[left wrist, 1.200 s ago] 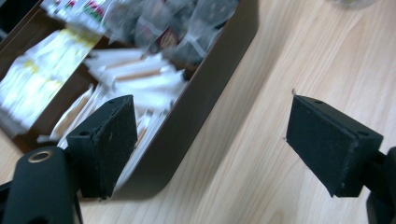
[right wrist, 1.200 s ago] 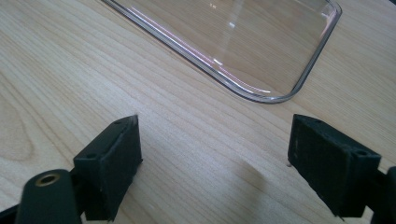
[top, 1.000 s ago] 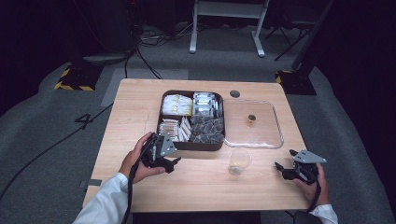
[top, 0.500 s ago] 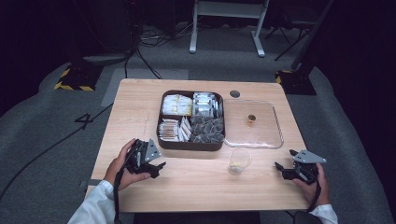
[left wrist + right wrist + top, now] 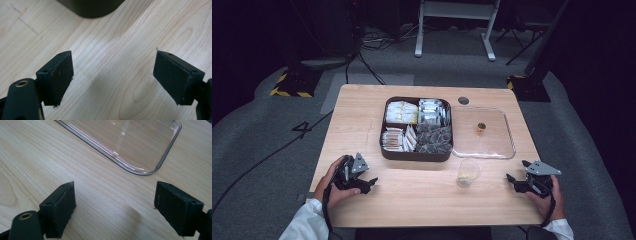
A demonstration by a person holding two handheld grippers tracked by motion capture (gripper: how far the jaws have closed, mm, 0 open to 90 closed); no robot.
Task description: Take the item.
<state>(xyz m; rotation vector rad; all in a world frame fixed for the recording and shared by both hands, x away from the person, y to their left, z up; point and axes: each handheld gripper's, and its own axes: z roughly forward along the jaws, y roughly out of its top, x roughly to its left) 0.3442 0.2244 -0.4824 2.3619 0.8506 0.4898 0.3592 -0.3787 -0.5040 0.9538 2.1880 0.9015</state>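
Matt pale wood table [image 5: 422, 200], glossy clear plastic lid [image 5: 140, 142], matt blk tray [image 5: 412, 152]

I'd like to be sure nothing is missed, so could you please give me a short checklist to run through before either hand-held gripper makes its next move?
1. Left hand-held gripper open with nothing between its pads: ok, only bare wood shows between the jaws in the left gripper view.
2. Right hand-held gripper open and empty: ok.
3. Glass cup upright on the table, apart from both grippers: ok.
4. Compartment box of packets uncovered: ok; the clear lid lies flat on the table to its right.
5. What the yellowish bit in the cup is: cannot tell.
6. Whether the lid touches the box: cannot tell.
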